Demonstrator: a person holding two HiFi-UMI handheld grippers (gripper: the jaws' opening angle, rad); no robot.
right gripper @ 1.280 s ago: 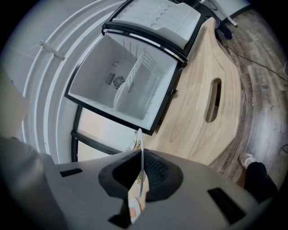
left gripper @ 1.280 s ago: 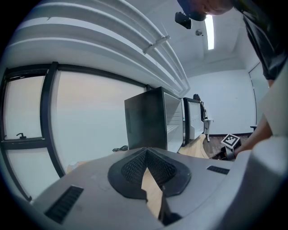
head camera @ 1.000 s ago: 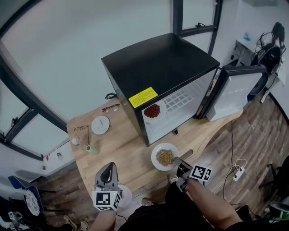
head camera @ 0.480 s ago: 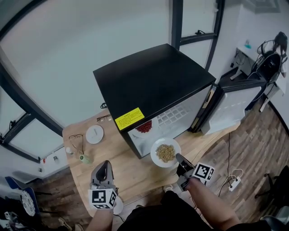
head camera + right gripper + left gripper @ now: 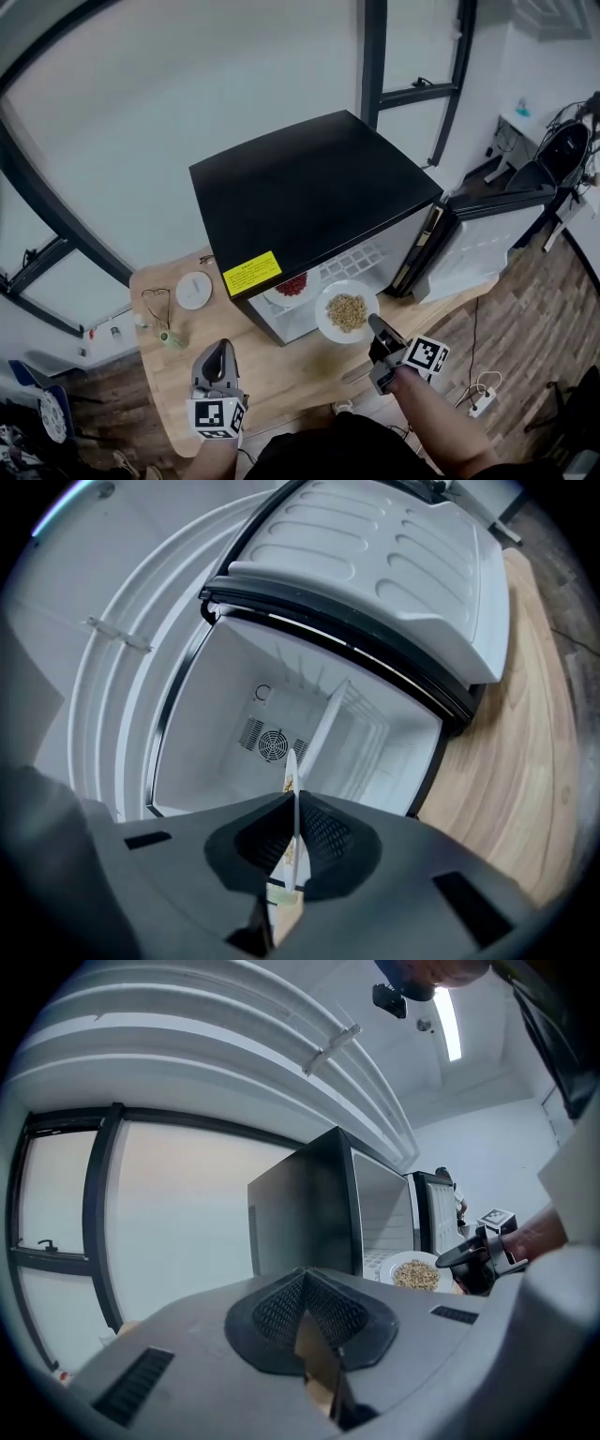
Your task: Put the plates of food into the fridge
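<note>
A black mini fridge [image 5: 309, 202] stands on the wooden table [image 5: 291, 370] with its door [image 5: 473, 244] swung open to the right. Inside on its shelf sits a white plate of red food [image 5: 292, 286]. My right gripper [image 5: 373, 324] is shut on the rim of a white plate of tan grains [image 5: 347, 312], held in the air just before the fridge opening. In the right gripper view that plate [image 5: 293, 761] shows edge-on between the pads of the right gripper [image 5: 295, 803], facing the white fridge interior [image 5: 267, 733]. My left gripper [image 5: 220, 350] hovers low at the table's near left, shut and empty [image 5: 305, 1283].
On the table's left part lie a white round lid [image 5: 194, 290], a pair of eyeglasses [image 5: 154, 299] and a small green cup [image 5: 171, 337]. A power strip [image 5: 483, 384] lies on the wood floor to the right. The fridge door [image 5: 375, 564] stands wide.
The plate of grains has come off the table and gone up and forward to the fridge opening with my right gripper. The left gripper has hardly moved.
</note>
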